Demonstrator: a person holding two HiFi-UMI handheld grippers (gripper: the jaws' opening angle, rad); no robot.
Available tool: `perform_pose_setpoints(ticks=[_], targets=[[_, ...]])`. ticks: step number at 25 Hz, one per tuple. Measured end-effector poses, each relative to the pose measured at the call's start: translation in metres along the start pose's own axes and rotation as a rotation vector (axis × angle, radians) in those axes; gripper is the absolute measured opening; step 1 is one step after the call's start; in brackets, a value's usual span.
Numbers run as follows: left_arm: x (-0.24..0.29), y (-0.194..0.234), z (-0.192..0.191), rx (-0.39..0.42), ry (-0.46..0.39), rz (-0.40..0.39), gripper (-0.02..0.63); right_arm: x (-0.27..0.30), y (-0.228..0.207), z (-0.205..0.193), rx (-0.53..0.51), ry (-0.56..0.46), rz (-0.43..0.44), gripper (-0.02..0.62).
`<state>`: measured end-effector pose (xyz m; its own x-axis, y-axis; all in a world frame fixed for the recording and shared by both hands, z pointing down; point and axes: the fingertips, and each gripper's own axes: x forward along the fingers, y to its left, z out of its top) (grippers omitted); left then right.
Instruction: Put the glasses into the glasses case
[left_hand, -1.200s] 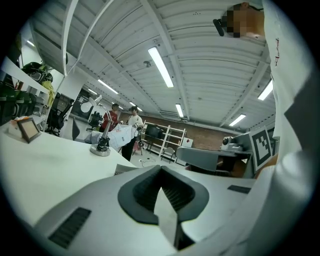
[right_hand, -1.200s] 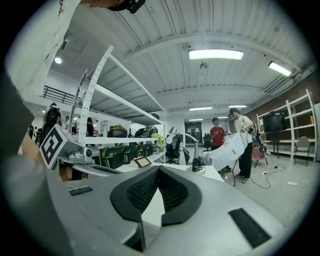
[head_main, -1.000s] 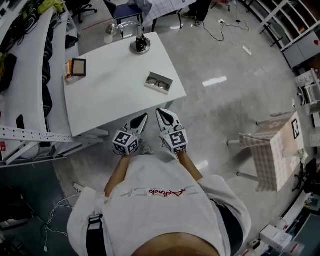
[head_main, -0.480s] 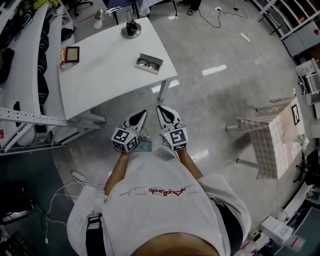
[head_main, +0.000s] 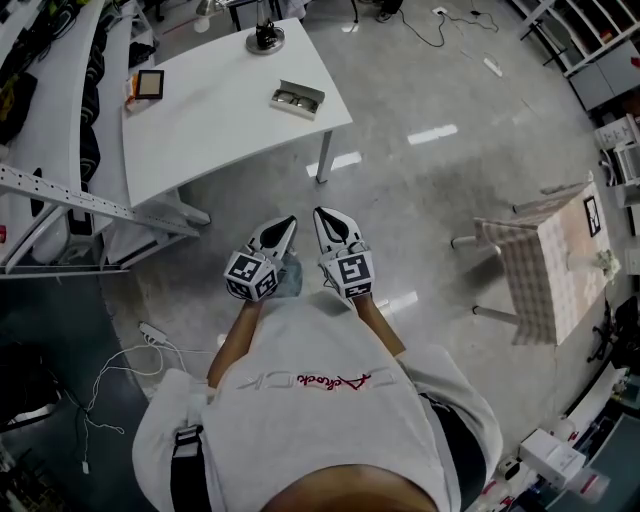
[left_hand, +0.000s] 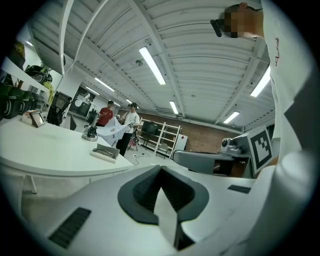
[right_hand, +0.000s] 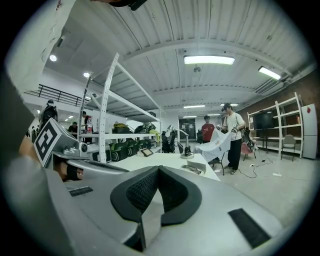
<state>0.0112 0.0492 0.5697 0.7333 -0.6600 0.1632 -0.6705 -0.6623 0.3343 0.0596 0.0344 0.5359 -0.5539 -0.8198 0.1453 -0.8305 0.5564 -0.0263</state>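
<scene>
The grey, rectangular glasses case (head_main: 308, 93) lies open on the white surface (head_main: 220, 110), near its right edge and close to the front right corner, turned slightly askew to that edge. The dark-framed glasses (head_main: 289, 99) appear to lie inside it, lenses side by side along its length; at this size their folding cannot be made out.

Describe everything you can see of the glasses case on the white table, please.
The glasses case is a small, light grey, rectangular box. It lies flat and open on the white table, close to the edge that faces the open floor and not far from the lamp base. Its lid looks raised along one long side. A dark pair of glasses seems to lie inside, though it is too small to be sure. Only the table touches the case.
</scene>
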Motion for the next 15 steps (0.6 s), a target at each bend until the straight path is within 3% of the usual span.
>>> perform_pose_setpoints(ticks=[15], targets=[[-0.033,-0.064,-0.029,0.022,-0.002,-0.037,0.025,-0.064,0.013,-0.001,-0.014,-0.035,-0.049,-0.002]])
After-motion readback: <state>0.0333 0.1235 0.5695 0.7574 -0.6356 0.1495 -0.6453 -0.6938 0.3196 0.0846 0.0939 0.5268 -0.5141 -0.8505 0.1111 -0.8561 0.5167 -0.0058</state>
